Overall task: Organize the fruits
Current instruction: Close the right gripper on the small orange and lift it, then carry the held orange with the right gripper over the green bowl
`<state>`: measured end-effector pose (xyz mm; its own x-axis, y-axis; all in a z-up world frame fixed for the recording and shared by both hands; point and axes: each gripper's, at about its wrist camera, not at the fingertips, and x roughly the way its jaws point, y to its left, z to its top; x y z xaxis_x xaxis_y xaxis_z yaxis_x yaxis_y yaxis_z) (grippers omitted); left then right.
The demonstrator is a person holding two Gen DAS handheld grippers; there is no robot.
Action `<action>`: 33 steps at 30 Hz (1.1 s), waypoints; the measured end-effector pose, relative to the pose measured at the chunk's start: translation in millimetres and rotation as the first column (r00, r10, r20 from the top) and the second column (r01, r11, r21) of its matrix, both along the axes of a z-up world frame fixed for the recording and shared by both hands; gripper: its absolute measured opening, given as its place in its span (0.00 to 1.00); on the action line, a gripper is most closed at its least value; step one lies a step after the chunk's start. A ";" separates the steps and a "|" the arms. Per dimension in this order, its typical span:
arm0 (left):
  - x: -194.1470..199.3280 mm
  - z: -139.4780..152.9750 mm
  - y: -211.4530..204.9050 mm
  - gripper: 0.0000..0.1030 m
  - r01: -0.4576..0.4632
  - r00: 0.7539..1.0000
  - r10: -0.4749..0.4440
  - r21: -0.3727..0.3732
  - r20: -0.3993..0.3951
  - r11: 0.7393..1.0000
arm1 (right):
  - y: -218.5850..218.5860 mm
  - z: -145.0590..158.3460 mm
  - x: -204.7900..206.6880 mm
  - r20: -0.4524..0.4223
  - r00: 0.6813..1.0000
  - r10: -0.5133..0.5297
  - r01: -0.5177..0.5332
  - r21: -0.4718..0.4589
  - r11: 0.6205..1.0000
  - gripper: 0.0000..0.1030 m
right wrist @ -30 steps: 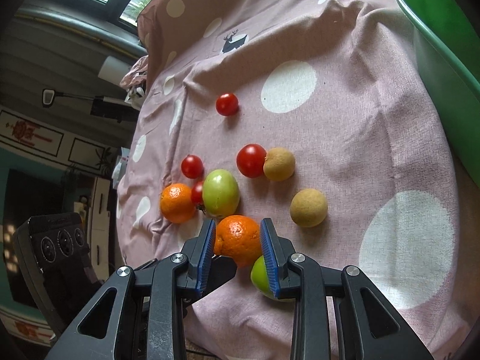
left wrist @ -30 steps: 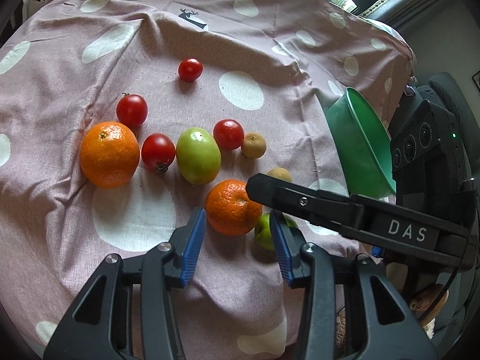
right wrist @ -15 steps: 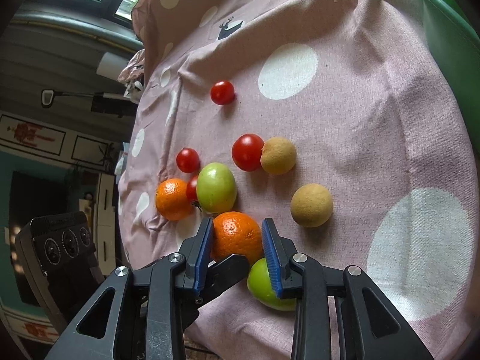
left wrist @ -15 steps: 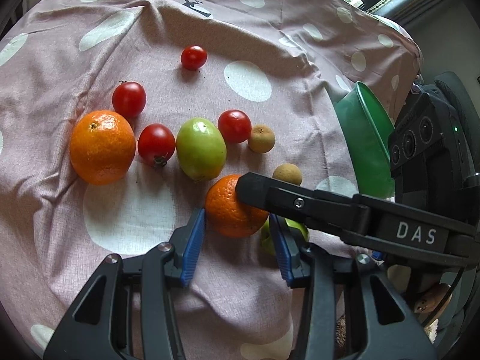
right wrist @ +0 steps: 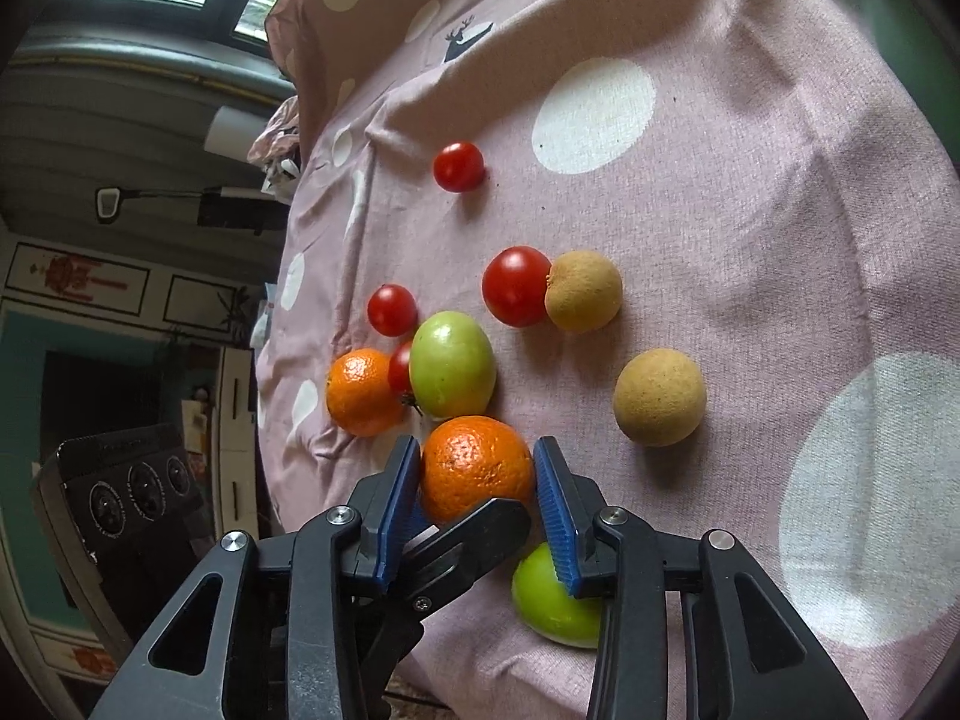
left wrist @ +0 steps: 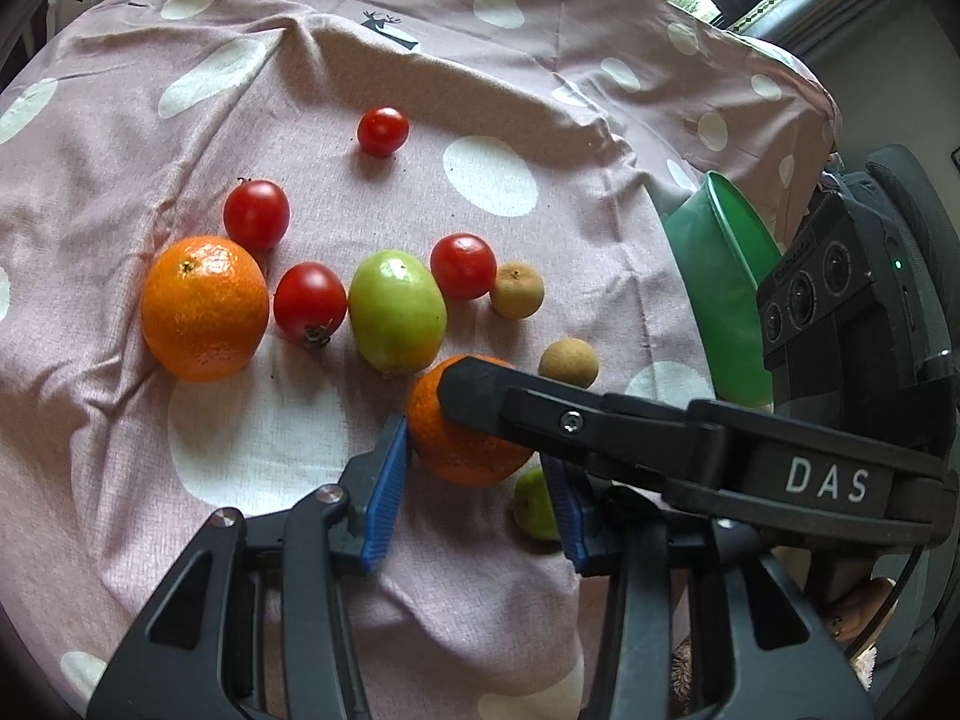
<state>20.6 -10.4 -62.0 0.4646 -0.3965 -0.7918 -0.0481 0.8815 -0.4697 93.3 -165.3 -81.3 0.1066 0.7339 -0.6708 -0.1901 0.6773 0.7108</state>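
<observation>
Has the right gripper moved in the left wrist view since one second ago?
Yes. Right gripper slid left, further over the orange, away from the longan; its jaws are opening with the orange between them.

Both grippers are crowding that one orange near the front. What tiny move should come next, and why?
Probably the right gripper should finish spreading and back off. Its fingers are opening around the round orange, which sits on the pink spotted cloth, while the left gripper has its fingers at the same fruit, so the two crowd each other.
</observation>
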 end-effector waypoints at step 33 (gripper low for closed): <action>-5.9 90.3 -67.2 0.41 0.111 0.943 -0.132 0.086 0.305 0.990 | -66.9 85.7 -24.8 0.246 0.954 -0.173 0.132 0.172 0.976 0.39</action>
